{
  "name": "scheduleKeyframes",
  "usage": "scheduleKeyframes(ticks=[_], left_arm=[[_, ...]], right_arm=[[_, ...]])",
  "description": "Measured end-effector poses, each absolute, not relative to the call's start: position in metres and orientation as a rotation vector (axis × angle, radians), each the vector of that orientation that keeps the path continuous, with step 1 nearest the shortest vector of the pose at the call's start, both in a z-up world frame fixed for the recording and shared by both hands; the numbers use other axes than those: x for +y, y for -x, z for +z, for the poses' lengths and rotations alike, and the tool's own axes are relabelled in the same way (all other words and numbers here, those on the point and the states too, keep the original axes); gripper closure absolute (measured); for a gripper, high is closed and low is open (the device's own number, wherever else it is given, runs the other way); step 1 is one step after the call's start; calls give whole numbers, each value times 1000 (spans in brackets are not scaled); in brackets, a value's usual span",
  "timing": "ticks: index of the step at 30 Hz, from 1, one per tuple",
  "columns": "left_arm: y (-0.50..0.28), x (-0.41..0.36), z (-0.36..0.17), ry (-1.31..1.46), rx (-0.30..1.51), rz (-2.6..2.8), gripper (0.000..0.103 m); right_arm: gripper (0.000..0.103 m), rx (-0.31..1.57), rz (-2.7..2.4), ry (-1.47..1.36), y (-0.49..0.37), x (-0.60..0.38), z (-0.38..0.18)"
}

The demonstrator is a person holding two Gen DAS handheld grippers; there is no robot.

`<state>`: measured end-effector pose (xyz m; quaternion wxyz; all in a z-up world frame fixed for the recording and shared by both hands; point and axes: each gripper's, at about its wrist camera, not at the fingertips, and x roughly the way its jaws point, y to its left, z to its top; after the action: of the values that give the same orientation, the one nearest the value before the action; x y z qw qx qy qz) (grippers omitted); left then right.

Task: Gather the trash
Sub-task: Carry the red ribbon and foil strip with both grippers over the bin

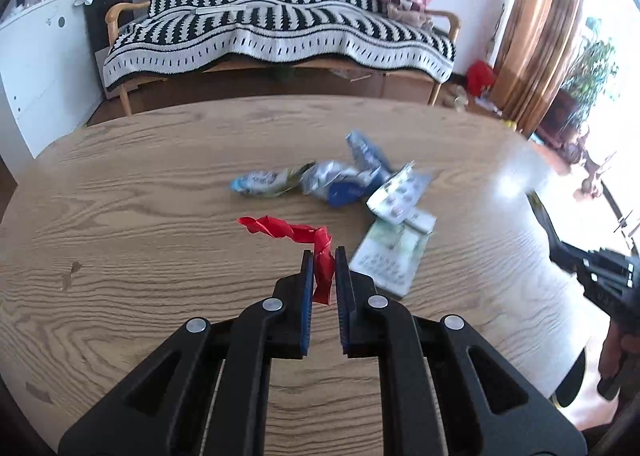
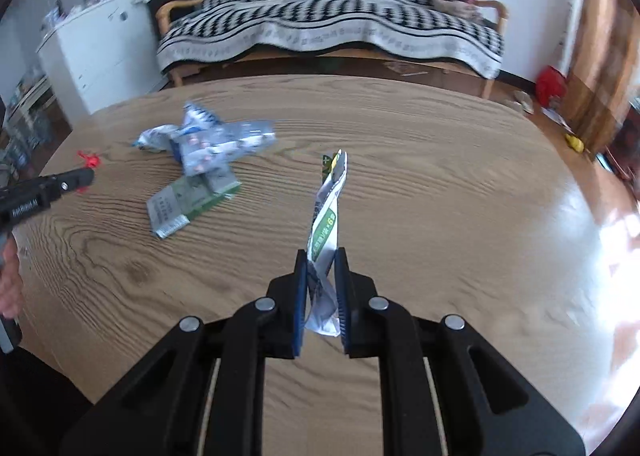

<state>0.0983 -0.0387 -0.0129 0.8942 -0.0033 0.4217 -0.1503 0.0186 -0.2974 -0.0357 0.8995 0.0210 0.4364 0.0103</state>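
**Both claws loaded, a pile left on the table**

Nearest to each camera, a gripper has its catch. The left gripper (image 1: 323,256) has its blue-padded jaws drawn narrow on one end of a twisted red plastic wrapper (image 1: 296,234), whose free end trails off to the left, low over the wood (whether it touches the surface I cannot tell). The right gripper (image 2: 321,256) is pinched on the lower part of a long white and green foil sachet (image 2: 327,216), which stands up and away from the jaws, clear of the table. Gripping each piece by an end likely serves a clean drop into a bin, though no bin shows in either view.

Further out on the round wood-grain table (image 1: 160,184) lies the uncollected trash, bunched together: a flat green and white printed packet (image 1: 388,256) just beside the left jaws, a silver blister pack (image 1: 400,190) lying across its far end, then crumpled blue and silver foil wrappers (image 1: 344,176) and a pale blue crumpled wrapper (image 1: 268,181) to their left.

Bare wood lies all around the pile, wide on the right gripper's side, so either claw has room to swing out toward the table's edge. Beyond the far rim stands a wooden bench under a black and white striped blanket (image 1: 280,28), well apart from the work.
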Motion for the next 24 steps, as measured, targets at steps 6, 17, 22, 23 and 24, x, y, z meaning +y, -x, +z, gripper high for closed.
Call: scheduleKeyframes(ticks=[6, 17, 22, 23, 24], left_arm=[[-80, -99, -3, -15, 850, -426, 93], [-3, -282, 5, -126, 806, -755, 93], [50, -364, -1, -159, 797, -930, 93], [63, -382, -3, -168, 793, -972, 93], [74, -396, -6, -180, 789, -1005, 93]], right_arm=[[89, 881, -114, -119, 44, -368, -27], [89, 853, -387, -258, 171, -491, -32], [89, 821, -536, -356, 244, -547, -40], [89, 819, -555, -371, 254, -553, -42], [89, 820, -585, -393, 267, -563, -46]])
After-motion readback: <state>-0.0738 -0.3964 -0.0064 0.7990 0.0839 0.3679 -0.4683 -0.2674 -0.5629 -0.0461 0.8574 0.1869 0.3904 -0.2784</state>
